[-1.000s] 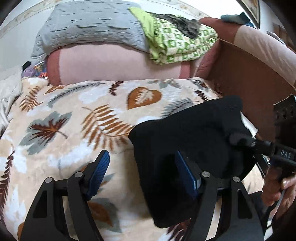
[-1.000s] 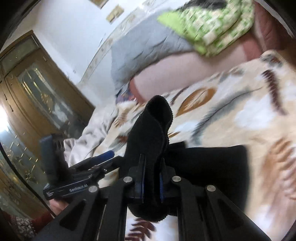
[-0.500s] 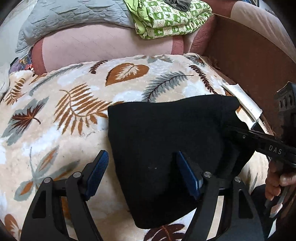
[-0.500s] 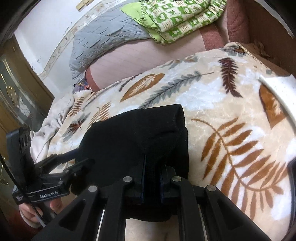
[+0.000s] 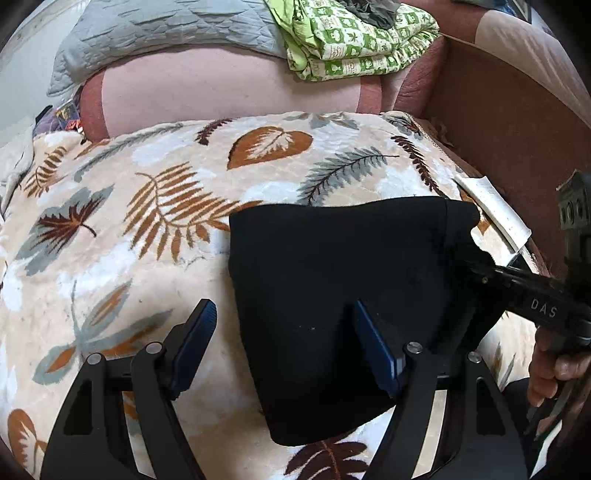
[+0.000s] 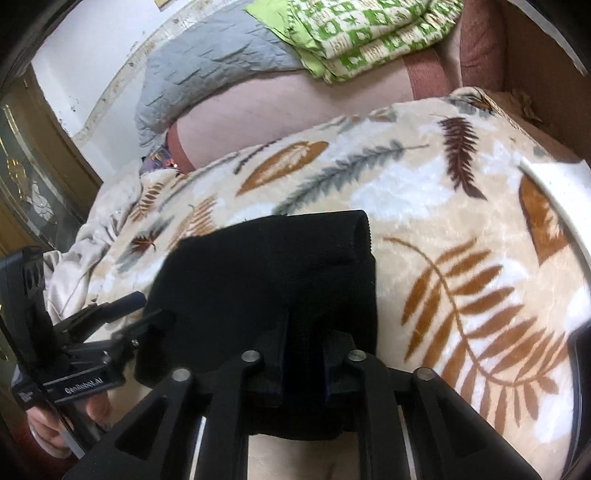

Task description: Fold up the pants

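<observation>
The black pants [image 5: 340,280] lie folded into a compact block on the leaf-print blanket [image 5: 155,221]. They also show in the right wrist view [image 6: 273,273]. My left gripper [image 5: 282,343] is open, its right finger over the pants and its left finger over bare blanket. My right gripper [image 6: 303,354] is shut on the near edge of the pants. It appears in the left wrist view [image 5: 480,266] at the pants' right edge. The left gripper shows in the right wrist view [image 6: 136,310] at the pants' left edge.
A pink bolster [image 5: 229,88] lies at the back with a grey quilt [image 5: 162,33] and a folded green patterned cloth [image 5: 354,40] on it. A brown headboard [image 5: 509,122] stands at the right. A wooden door [image 6: 33,162] is at the left.
The right gripper has brought the raised fold of pants down flat onto the blanket. The left gripper stays open and has shifted slightly over the pants.
</observation>
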Motion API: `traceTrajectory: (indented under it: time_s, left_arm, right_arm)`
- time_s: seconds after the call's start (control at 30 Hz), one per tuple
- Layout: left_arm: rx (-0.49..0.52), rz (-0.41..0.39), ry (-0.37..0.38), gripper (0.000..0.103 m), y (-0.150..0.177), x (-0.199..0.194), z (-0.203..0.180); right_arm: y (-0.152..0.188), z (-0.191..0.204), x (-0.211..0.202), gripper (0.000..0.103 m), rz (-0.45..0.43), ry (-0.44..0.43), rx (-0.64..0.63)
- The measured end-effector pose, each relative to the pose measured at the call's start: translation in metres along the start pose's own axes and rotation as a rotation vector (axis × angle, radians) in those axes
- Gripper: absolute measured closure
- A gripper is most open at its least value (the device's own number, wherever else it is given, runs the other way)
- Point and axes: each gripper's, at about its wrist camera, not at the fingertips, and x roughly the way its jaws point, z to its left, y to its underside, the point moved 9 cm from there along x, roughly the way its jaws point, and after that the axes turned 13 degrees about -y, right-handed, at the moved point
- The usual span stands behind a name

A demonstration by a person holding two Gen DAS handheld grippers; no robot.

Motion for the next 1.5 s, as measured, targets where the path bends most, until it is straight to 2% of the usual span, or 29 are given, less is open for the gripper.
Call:
traceTrajectory:
  time_s: [0.07,0.2,0.33,0.43,0.6,0.7,0.8,0.93,1.0,1.07,1.17,1.37,1.5]
  left_arm:
    - [0.006,-0.006,-0.009,0.027,-0.001,-0.004,0.000]
    - [0.001,-0.035,-0.015,0.027,-0.011,-0.013,0.003]
    - [-0.022,-0.057,-0.021,0.027,-0.028,-0.016,0.007]
    - [-0.050,-0.060,-0.040,0.027,-0.039,-0.008,0.010]
    - [-0.093,-0.011,-0.087,0.027,-0.043,0.019,0.015]
    - [-0.096,0.020,-0.110,0.027,-0.039,0.036,0.015]
    - [-0.092,0.048,-0.119,0.026,-0.033,0.049,0.012]
    - [-0.105,0.041,-0.104,0.027,-0.030,0.039,0.015]
    - [-0.118,0.032,-0.097,0.027,-0.029,0.027,0.019]
    - [-0.123,0.012,-0.090,0.027,-0.026,0.013,0.022]
    - [-0.119,-0.008,-0.083,0.027,-0.020,-0.001,0.023]
    - [-0.103,0.002,-0.068,0.027,0.007,-0.012,0.010]
    - [-0.074,0.021,-0.069,0.026,0.024,-0.005,-0.002]
  right_arm:
    - [0.000,-0.002,-0.008,0.077,-0.014,0.011,0.007]
    - [-0.008,-0.001,-0.030,0.075,-0.064,0.032,-0.017]
    - [-0.025,0.011,-0.048,0.075,-0.141,-0.017,-0.026]
    - [-0.039,0.023,-0.044,0.075,-0.160,-0.064,-0.041]
    - [-0.047,0.030,-0.004,0.075,-0.089,-0.068,-0.071]
    - [-0.042,0.010,0.021,0.078,-0.029,0.012,-0.037]
    - [-0.035,-0.009,0.035,0.078,-0.005,0.006,0.024]
    - [-0.031,-0.004,0.015,0.077,-0.015,-0.013,-0.004]
    - [-0.028,0.004,-0.001,0.067,-0.024,-0.007,-0.032]
    - [-0.024,0.011,-0.014,0.061,-0.034,-0.010,-0.055]
    - [-0.013,0.022,-0.024,0.061,-0.025,-0.014,-0.078]
    - [0.017,0.019,-0.017,0.061,0.043,0.130,-0.114]
    - [0.032,0.013,-0.021,0.061,0.040,0.155,-0.086]
